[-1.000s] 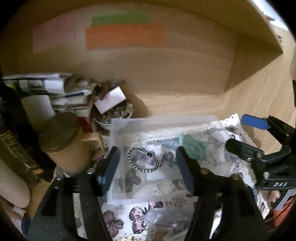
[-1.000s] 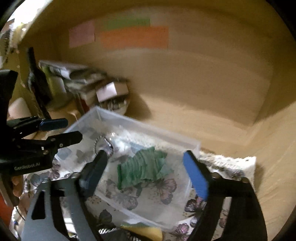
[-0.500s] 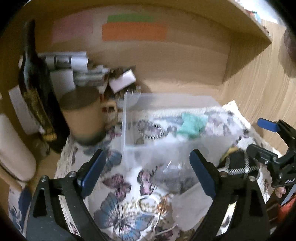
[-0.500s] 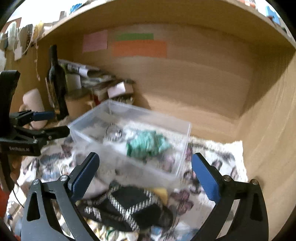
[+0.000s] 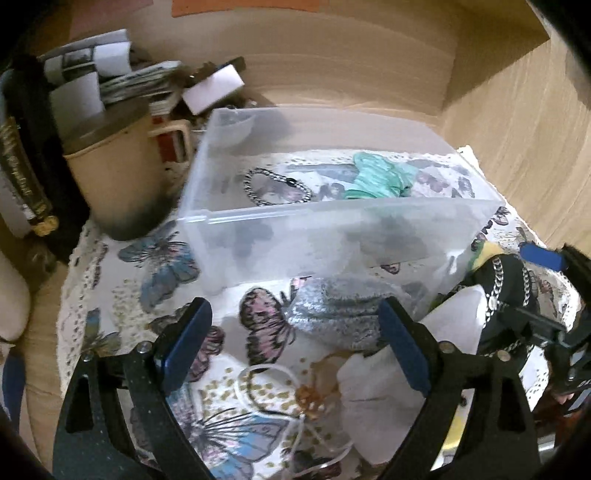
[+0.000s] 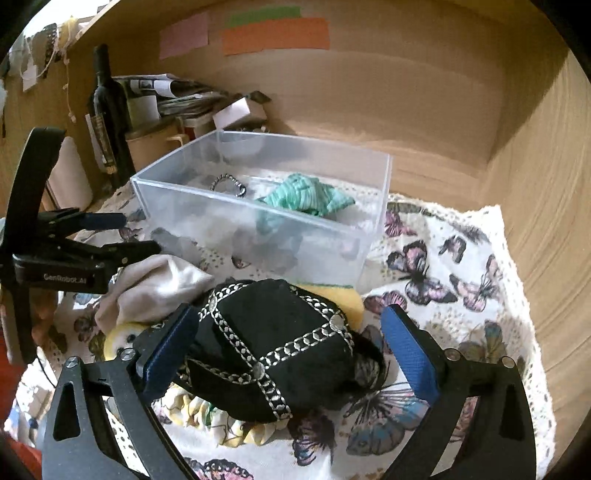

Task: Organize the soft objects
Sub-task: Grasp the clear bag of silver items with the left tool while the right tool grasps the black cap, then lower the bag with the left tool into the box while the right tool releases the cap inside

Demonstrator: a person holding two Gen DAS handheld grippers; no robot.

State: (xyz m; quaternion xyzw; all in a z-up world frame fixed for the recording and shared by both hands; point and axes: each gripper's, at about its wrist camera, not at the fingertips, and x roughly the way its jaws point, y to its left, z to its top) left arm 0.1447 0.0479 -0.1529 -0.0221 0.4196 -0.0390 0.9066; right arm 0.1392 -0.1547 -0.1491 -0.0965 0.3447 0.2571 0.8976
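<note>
clear box (image 6: 258,236) holds green cloth (image 6: 306,197), beaded bracelet (image 6: 227,184)

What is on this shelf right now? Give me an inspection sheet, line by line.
Surface: butterfly-print lace-edged cloth on a wooden shelf.
Job's things: clear plastic bin holds a green crumpled fabric piece and a beaded bracelet; black cap with silver chain trim, silver glittery pouch and white cloth lie outside it.
Clutter: tan lidded mug, dark wine bottle, stacked papers.
Grippers: left gripper open around the pouch; right gripper open around the cap.
Cables: nothing seen.
Surroundings: coloured paper notes on the back wall.
</note>
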